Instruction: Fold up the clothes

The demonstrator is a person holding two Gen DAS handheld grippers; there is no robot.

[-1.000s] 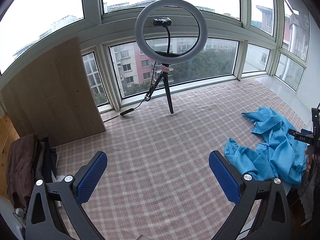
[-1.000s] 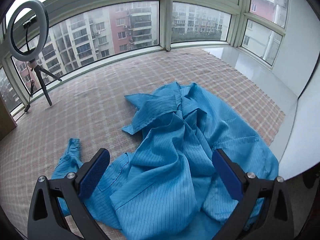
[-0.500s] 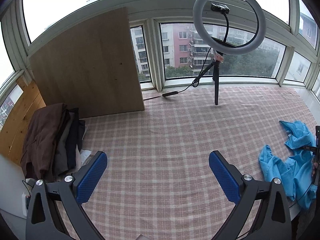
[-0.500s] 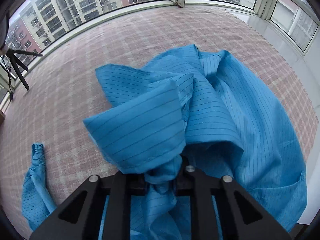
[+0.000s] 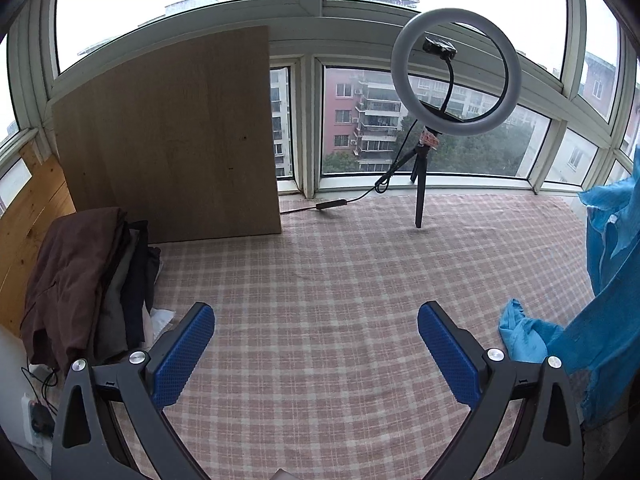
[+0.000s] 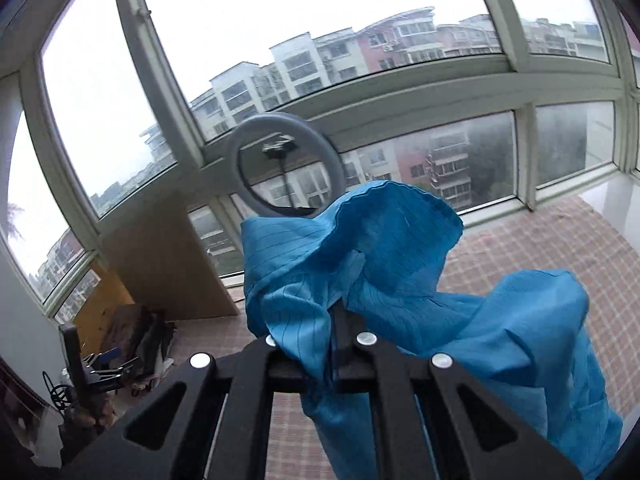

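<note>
A blue striped garment (image 6: 400,272) hangs in the air, bunched over my right gripper (image 6: 338,320), which is shut on its fabric; the fingertips are mostly buried in cloth. In the left wrist view the same blue garment (image 5: 612,280) drapes down at the far right edge, with one sleeve end (image 5: 520,336) resting on the checked cloth surface (image 5: 320,300). My left gripper (image 5: 316,344) hovers over that surface, open, with nothing between its blue-padded fingers (image 5: 180,356), well to the left of the garment.
A ring light on a tripod (image 5: 452,80) stands at the back by the windows, its cable (image 5: 332,205) trailing left. A wooden board (image 5: 172,140) leans at the back left. A pile of dark clothes (image 5: 84,280) lies at the left edge.
My right gripper closed on the blue garment and lifted it off the surface, swinging to face the windows. The left gripper turned leftwards, staying open.
</note>
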